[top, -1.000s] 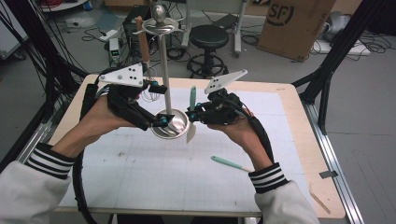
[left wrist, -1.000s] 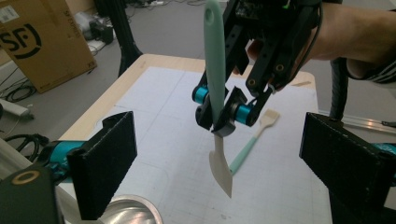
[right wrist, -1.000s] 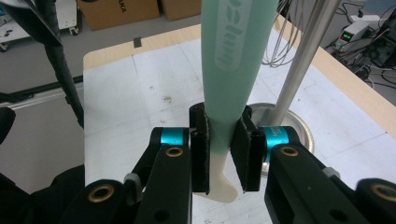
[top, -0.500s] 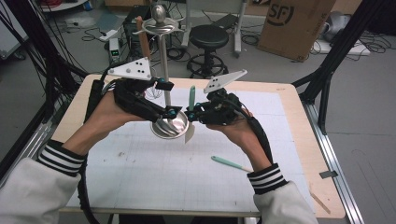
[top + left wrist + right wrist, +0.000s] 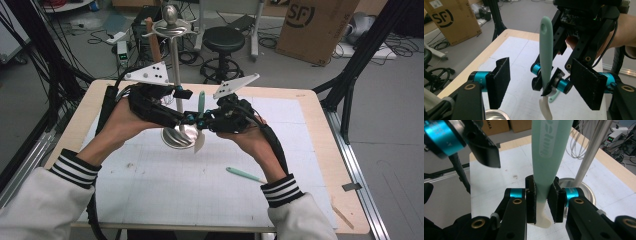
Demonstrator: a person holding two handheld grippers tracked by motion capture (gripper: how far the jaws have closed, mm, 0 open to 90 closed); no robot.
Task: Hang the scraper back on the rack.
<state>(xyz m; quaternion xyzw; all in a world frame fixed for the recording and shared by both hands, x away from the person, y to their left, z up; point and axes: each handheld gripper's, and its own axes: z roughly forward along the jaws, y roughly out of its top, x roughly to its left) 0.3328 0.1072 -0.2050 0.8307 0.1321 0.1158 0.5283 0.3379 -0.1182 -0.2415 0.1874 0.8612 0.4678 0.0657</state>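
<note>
**Spatula upright between two sets of tongs**

White gridded worktop [image 5: 150, 200] fills my high view, with a cardboard box [image 5: 315, 25] and a stool [image 5: 225, 37] behind. My right tongs [image 5: 541, 202] are clenched on the mint-handled spatula [image 5: 546, 50], held upright just beside the steel stand [image 5: 177, 135]. My left tongs [image 5: 544, 87] have just been closing, with the spatula between their pads, not yet pressing. A second spatula [image 5: 245, 175] lies near my right wrist.

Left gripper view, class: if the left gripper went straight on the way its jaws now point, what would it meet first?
Most likely the mint-green spatula with a white blade, held upright in the right gripper. It stands just ahead, between the left gripper jaws, which have just been closing without touching it. Depth is uncertain.
</note>
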